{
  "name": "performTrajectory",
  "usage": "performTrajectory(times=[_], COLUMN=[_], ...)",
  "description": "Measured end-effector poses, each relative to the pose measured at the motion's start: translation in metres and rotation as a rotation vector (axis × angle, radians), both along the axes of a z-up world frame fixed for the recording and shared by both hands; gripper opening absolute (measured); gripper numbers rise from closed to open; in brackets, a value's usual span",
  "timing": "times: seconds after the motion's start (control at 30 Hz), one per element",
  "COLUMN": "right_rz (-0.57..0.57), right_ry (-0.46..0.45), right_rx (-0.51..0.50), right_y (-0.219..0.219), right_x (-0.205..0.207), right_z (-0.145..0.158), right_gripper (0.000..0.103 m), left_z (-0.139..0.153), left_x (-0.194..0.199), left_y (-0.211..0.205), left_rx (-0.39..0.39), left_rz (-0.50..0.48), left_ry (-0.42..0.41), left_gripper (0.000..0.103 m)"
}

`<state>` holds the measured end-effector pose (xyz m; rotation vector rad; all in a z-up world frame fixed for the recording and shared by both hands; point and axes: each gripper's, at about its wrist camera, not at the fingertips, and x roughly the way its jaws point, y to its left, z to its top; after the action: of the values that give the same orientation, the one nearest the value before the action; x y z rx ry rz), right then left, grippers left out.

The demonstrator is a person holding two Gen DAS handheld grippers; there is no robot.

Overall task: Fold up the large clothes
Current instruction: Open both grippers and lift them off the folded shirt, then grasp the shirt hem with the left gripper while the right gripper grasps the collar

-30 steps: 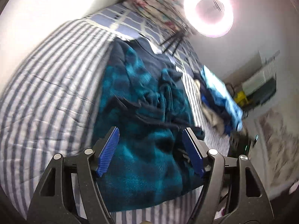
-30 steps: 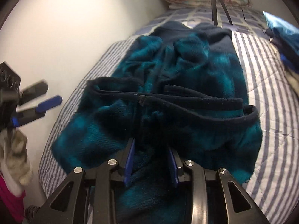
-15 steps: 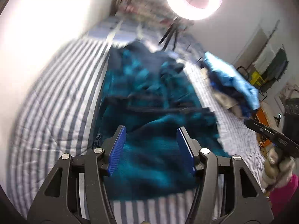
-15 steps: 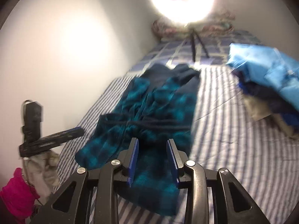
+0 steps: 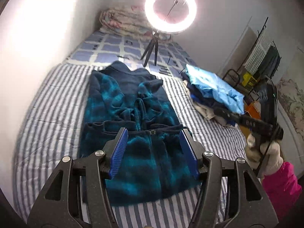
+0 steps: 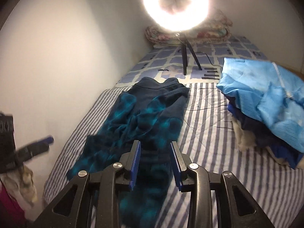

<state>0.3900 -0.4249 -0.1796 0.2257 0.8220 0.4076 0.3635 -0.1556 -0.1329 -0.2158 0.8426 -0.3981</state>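
The near hem of the teal fleece robe (image 5: 136, 125) lies hidden behind the left tool (image 5: 153, 152), whose black frame runs off the bottom edge. In the right wrist view the robe's lower end drops behind the right tool (image 6: 154, 159) and out of frame. The left tool appears at that view's left edge as a motion-blurred dark shape. Glare from the ring light (image 6: 174, 1) washes out its centre. The pile of clothes (image 6: 266, 114) is cut by the right edge, its lower garments buried under a light-blue sheet.
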Motion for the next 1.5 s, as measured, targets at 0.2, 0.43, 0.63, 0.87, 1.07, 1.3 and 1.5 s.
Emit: performTrajectory(times=[0.2,0.43,0.63,0.87,1.07,1.3,1.5], right_rz=[-0.05,-0.106,-0.118,-0.089,-0.099,-0.089,-0.08], right_ry=[0.081,0.208,0.24,0.167,0.216,0.144,0.162], right_rx=[0.008,0.083,0.152,0.044,-0.026,0.131,0.123], right_y=[0.007,0.007,0.008,0.026,0.029,0.002,0.013], right_x=[0.102,0.2,0.254,0.28,0.286,0.278,0.28], right_z=[-0.048,-0.114,-0.134,-0.118,-0.129,-0.098,-0.108], right_gripper=[0.033,0.032,0.031,0.01,0.012,0.041,0.047], left_z=[-0.054,-0.125,-0.143,-0.145,-0.122,-0.052,-0.092], left_x=[0.063,0.1,0.101,0.101,0.1,0.131,0.237], left_y=[-0.022,-0.043,-0.033,-0.031,-0.017,0.063,0.124], left_rx=[-0.012,-0.024,-0.096,-0.138,-0.189,-0.16,-0.127], left_rz=[-0.085,-0.172,-0.193,-0.205,-0.219,-0.096,0.102], left_ry=[0.03,0.135,0.138,0.142,0.186,0.061,0.142], left_gripper=[0.059,0.059,0.059,0.059,0.059,0.066,0.067])
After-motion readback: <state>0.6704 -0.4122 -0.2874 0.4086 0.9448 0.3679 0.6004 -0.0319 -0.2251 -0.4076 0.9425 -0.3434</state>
